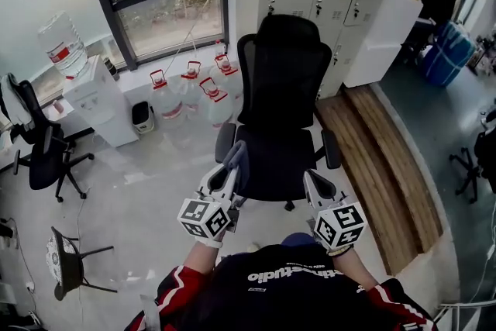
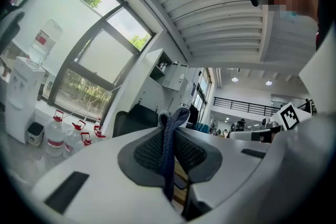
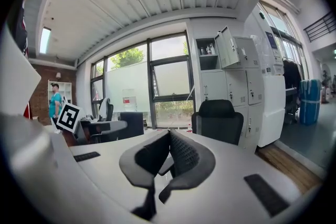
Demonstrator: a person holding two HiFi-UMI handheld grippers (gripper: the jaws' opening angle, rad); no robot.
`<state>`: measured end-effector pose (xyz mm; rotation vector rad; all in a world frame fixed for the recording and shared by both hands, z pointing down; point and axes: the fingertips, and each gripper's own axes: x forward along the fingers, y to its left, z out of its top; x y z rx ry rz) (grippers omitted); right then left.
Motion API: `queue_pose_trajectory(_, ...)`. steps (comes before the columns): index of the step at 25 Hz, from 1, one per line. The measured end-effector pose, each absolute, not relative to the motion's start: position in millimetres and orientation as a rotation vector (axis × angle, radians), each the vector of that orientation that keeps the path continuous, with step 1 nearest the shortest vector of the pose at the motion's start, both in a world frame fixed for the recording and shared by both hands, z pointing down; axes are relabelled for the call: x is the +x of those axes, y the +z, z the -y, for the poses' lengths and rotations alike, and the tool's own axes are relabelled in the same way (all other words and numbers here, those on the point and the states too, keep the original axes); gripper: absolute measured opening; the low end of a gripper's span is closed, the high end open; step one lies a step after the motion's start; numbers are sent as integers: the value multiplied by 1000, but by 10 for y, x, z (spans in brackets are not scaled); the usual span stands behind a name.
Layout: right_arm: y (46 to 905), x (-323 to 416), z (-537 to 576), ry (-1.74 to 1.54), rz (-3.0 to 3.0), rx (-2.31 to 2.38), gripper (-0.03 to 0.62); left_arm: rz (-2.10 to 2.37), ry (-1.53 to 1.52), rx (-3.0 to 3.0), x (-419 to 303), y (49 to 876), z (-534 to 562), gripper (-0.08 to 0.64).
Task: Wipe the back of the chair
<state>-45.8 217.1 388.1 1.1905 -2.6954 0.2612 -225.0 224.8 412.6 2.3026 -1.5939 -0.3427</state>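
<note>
Cloth [image 2: 168, 157] in left gripper [image 1: 231, 165], near chair [image 1: 282, 81]

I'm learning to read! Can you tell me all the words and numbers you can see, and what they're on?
Nothing here reads clearly enough to quote.
Shirt: white print, upside down, too blurred to read.
Big water bottle: red and white label, too small to read.
Marker cubes: black-and-white square patterns, no words or numbers.

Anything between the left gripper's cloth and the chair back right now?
Nothing separate. Only the chair's own black seat lies between the left gripper, shut on the grey-blue cloth, and the black mesh backrest.
</note>
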Motion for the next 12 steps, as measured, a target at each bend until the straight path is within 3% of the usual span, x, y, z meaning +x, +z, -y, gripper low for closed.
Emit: queue_pose_trajectory(12, 3863, -730, -1760, 246, 2720, 1121, 14, 1598, -364, 2277, -2401, 4168, -1915, 57)
